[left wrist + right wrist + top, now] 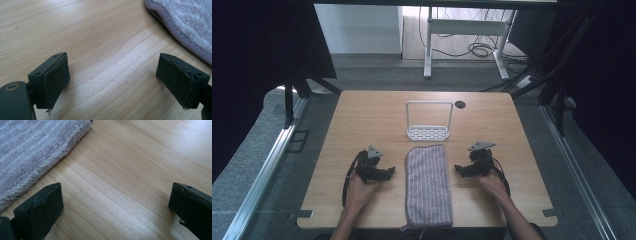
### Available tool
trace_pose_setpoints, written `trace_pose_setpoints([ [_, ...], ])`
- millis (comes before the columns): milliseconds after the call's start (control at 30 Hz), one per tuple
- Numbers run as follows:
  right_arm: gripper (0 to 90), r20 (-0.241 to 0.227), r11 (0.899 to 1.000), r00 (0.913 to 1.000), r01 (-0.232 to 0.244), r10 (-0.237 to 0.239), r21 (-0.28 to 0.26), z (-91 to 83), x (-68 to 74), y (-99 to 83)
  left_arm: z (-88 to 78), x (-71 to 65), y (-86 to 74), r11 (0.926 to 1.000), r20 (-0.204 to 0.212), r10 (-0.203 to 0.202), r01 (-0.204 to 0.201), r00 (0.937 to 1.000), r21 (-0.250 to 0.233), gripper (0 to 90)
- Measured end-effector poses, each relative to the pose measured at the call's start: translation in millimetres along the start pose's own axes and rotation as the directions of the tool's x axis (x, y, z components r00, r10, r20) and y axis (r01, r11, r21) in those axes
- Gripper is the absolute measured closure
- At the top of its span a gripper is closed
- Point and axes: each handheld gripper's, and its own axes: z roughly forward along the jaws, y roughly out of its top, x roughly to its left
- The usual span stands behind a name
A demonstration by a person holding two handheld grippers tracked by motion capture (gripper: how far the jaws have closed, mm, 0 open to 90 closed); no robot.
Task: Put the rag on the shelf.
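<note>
- Left gripper [388,171]: jaws spread wide and released, nothing between them. Seen in its own view [113,82], the two black pads hang just over bare wood, with the hem of the towel [185,22] off to the upper right, near but apart from the jaws.
- Right gripper [460,170]: jaws likewise spread wide and released, grasping nothing. In its own view [116,211] only bare wood lies between the pads; the towel [32,150] lies at the upper left, just beside the left-hand pad, and whether it touches cannot be told.
- Left hand [359,186]: holds the left gripper from behind, forearm coming in from the near edge; a black cable loops beside the wrist, and a grey three-cornered plate sits on top of the gripper.
- Right hand [493,184]: holds the right gripper the same way, jaws pointing inward at the towel; grey plate on top.
- Towel [428,186]: pale purple, ribbed, folded into a long strip; lies flat on the worktop between the two grippers, running from the near edge away from the person, its near end slightly over the edge.
- Rack [429,121]: small, white, with a perforated base and an upright wire frame; stands just beyond the far end of the towel, apart from it.
- Worktop [362,120]: light wood, with a round dark cable hole [460,104] toward the far right.
- Beyond the worktop: grey floor, a white desk frame [464,30] and loose cables.
</note>
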Motion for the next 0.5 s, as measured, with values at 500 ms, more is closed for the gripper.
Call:
trace_pose_setpoints([
  [500,6.0,-0.069,0.998,0.9956,-0.063,0.063,-0.007,-11.1,0.2,14.3,-8.9,-14.0,23.0,0.9976,0.068,0.050,-0.046,0.9965,-0.051,16.6],
])
